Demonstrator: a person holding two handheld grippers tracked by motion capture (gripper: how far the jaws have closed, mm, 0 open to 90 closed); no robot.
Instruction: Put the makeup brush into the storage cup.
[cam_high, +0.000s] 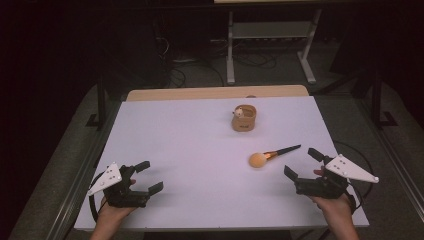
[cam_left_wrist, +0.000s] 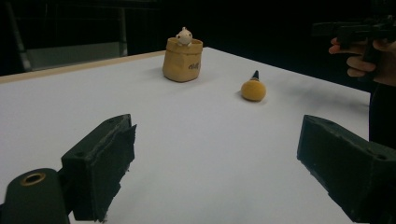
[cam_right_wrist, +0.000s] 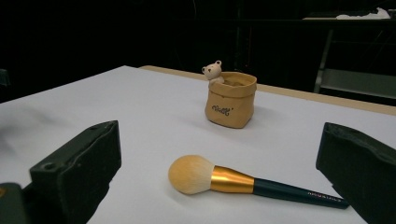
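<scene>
While both grippers wait at the near edge, the stock on the table (cam_high: 200, 130) reads as follows.

High view. Brush (cam_high: 272, 154): lying flat on the white top, at about 10 o'clock from the right gripper (cam_high: 304, 165) and near it; fluffy head toward the left, dark handle running up toward 2 o'clock. Pot (cam_high: 244, 118): a small tan bag-shaped holder with a little bear on its rim, standing upright at 11 o'clock from the brush, well apart from it. Left gripper (cam_high: 149, 176): at the near left, well apart from both items, jaws spread wide, nothing between them. Right gripper: jaws likewise wide apart and empty.

Left gripper view. Pot (cam_left_wrist: 182, 59) at 12 o'clock, brush (cam_left_wrist: 253, 89) at 1 o'clock, far off; own jaws gaping over bare table.

Right gripper view. Brush (cam_right_wrist: 252, 182) lies crosswise between the spread jaws, untouched; pot (cam_right_wrist: 230, 99) beyond it at 12 o'clock.

Handling note, by judgement. Brush looks light; head soft and easily crushed, gold ferrule and lacquered handle stiff but probably slippery. Best hold: across the handle just behind the ferrule, keeping clear of the bristles.
</scene>
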